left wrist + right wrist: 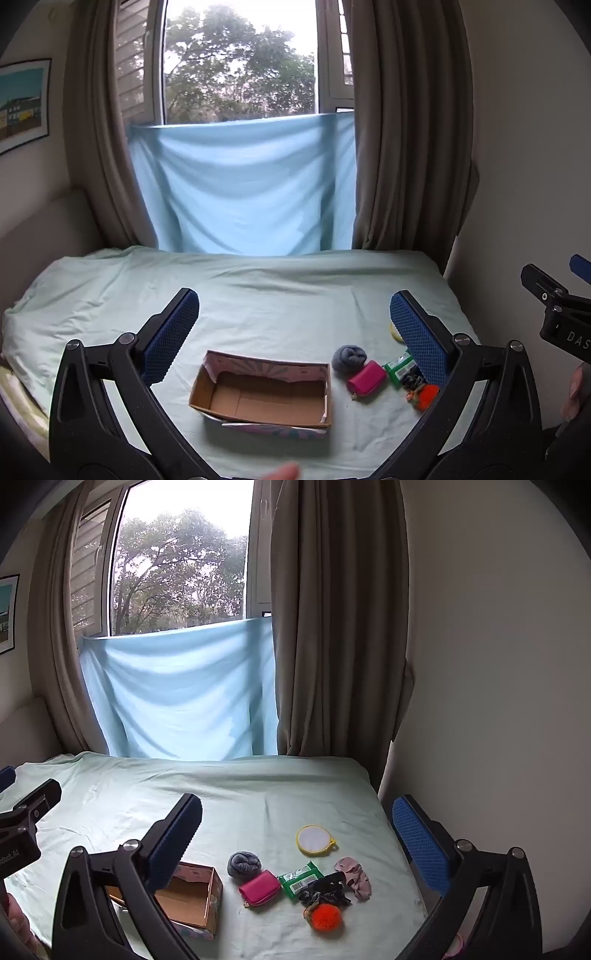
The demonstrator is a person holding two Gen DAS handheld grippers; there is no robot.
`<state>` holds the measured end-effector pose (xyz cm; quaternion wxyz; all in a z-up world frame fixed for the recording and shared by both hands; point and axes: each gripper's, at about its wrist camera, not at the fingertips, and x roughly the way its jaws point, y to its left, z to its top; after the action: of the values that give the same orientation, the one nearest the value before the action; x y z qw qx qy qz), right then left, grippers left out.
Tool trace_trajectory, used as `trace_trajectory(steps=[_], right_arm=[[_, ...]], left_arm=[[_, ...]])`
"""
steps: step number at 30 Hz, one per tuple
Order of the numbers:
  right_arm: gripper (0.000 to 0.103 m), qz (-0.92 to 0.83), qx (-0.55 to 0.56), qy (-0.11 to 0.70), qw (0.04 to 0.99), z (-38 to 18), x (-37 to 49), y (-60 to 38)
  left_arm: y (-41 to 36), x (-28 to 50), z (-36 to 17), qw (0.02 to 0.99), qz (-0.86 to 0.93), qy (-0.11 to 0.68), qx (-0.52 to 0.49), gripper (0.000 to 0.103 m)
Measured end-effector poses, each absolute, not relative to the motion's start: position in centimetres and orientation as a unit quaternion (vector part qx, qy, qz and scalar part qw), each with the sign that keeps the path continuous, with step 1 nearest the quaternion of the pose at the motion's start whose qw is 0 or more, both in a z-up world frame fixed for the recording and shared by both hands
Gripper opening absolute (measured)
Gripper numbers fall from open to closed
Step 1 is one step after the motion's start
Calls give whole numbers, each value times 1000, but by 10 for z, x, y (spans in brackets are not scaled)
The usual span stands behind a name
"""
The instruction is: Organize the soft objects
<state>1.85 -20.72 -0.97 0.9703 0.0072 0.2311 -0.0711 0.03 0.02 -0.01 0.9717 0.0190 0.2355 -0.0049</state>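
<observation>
An open, empty cardboard box (264,393) sits on the pale green bed (258,295); it also shows in the right wrist view (192,901). To its right lie a grey rolled sock (243,864), a pink pouch (258,888), a green tissue pack (301,878), a black scrunchie (325,891), an orange pom-pom (325,915), a pink sock (354,875) and a round yellow-rimmed pad (314,840). My left gripper (295,328) is open and empty above the box. My right gripper (297,834) is open and empty above the pile.
A light blue sheet (240,184) hangs under the window between brown curtains (406,147). A wall (498,664) borders the bed on the right. The right gripper's body (554,306) shows at the left wrist view's right edge.
</observation>
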Motion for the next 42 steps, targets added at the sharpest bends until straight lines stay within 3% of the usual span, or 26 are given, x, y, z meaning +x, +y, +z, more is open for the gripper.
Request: trace_trajectory(steps=[42], right_arm=[[103,-73,12,230,970,0,17,-210]], left_arm=[[-13,-5,-1,970,-27,239,24,103]])
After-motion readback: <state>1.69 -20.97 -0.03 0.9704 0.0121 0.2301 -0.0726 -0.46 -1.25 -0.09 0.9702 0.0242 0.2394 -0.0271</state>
